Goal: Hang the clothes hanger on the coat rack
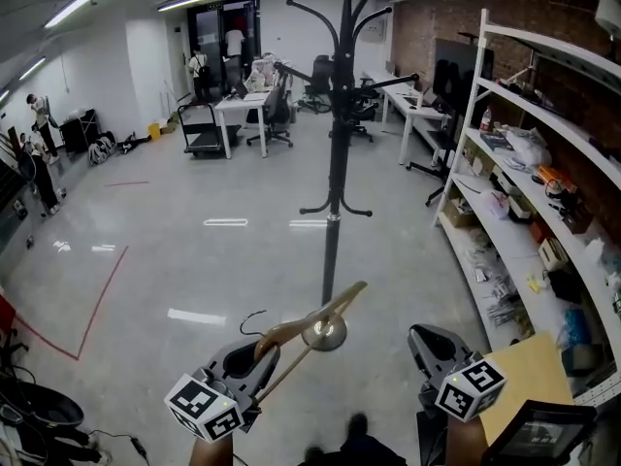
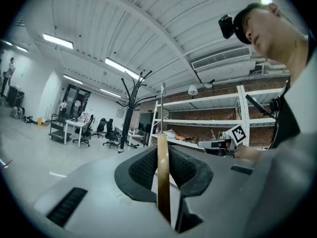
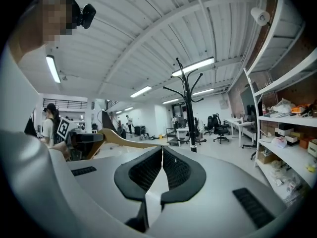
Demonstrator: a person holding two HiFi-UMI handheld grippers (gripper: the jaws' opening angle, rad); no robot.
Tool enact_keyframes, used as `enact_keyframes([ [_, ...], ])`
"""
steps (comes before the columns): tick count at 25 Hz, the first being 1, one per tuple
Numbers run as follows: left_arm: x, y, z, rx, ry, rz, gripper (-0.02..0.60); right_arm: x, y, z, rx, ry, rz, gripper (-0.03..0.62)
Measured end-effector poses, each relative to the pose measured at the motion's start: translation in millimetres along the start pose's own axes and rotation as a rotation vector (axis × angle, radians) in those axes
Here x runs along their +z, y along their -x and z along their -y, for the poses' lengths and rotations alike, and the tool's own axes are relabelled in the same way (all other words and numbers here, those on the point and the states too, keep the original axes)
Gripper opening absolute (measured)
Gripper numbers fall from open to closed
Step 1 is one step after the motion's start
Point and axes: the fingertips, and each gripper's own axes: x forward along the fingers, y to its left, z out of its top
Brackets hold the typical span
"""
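- Left tool [image 1: 256, 355] [image 2: 163, 157], at the lower left of the head view, is clamped on the wooden clothes hanger [image 1: 312, 324] [image 2: 163, 182] [image 3: 124, 140]. In the left gripper view the wood shows as a thin upright strip pressed between my two ribbed pads.
- Right tool [image 1: 427, 342] [image 3: 162, 157], at the lower right of the head view, has its jaws drawn together at the tips and holds nothing.
- From my left tool the hanger runs tilted, up and to the right, across the lower middle of the head view. Its thin wire hook [image 1: 249, 316] curls out just up and left of the jaws.
- At centre left of the right gripper view I see the hanger side-on, gripped in the other tool.
- Beyond the hanger, in the centre of the head view, the black coat rack [image 1: 335, 163] [image 2: 130, 108] [image 3: 188, 108] stands upright on the floor [image 1: 194, 260].
- The hanger's far tip overlaps the rack's round base [image 1: 325, 334] in the picture; I cannot tell if they touch.
- I am holding the hanger low, well below the rack's curved arms at the top of the frame.
- A red line [image 1: 102, 299] crosses the pale, glossy floor at the lower left.
- White shelves [image 1: 543, 163] with boxes and bags fill the right edge.
- White desks [image 1: 243, 105] and office chairs [image 1: 279, 115] sit at the top of the frame, behind the rack.
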Motion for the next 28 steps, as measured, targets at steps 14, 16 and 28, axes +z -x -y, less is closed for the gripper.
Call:
enact_keyframes([
  [14,81.9,-179.7,-56.3,-0.087,-0.142,0.016,0.052,84.0,-132.4,131.2,0.107,0.064,0.129,0.009],
  [16,95.0,-205.4,-61.7,-0.1,-0.158,0.017,0.051,105.4,-141.1,145.8,0.143,0.084,0.166,0.008],
  [28,146.1,-317.2,-102.9,-0.248,-0.216,-0.085,0.052,160.9,-217.8,173.8,0.264,0.146,0.228,0.009],
])
